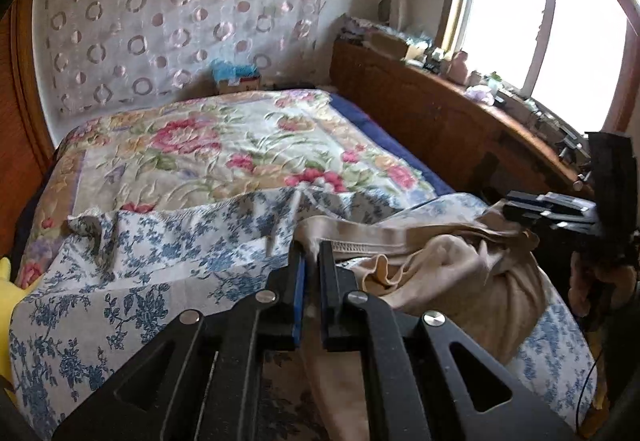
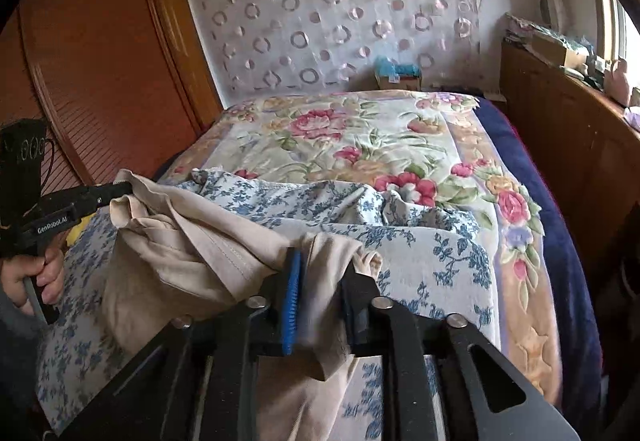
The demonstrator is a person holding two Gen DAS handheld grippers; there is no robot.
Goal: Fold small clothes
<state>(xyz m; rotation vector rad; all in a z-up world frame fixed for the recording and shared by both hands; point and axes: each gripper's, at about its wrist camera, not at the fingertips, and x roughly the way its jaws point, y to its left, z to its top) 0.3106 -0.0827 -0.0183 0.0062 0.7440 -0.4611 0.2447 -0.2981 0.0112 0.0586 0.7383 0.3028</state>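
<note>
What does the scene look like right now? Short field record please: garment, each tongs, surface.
garment: beige garment, bunched, stretched between the two tongs
left tongs: shut on an edge of the beige garment
right tongs: parted, beige cloth between the fingers, grip uncertain
surface: blue-and-white floral cloth under the garment, laid over a flowered bedspread
fold: not yet made

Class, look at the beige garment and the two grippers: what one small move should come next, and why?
Probably lower the beige garment onto the blue floral sheet and spread it flat. It hangs bunched between the left gripper, shut on one edge, and the right gripper, whose grip looks loose, so no fold can start.
</note>
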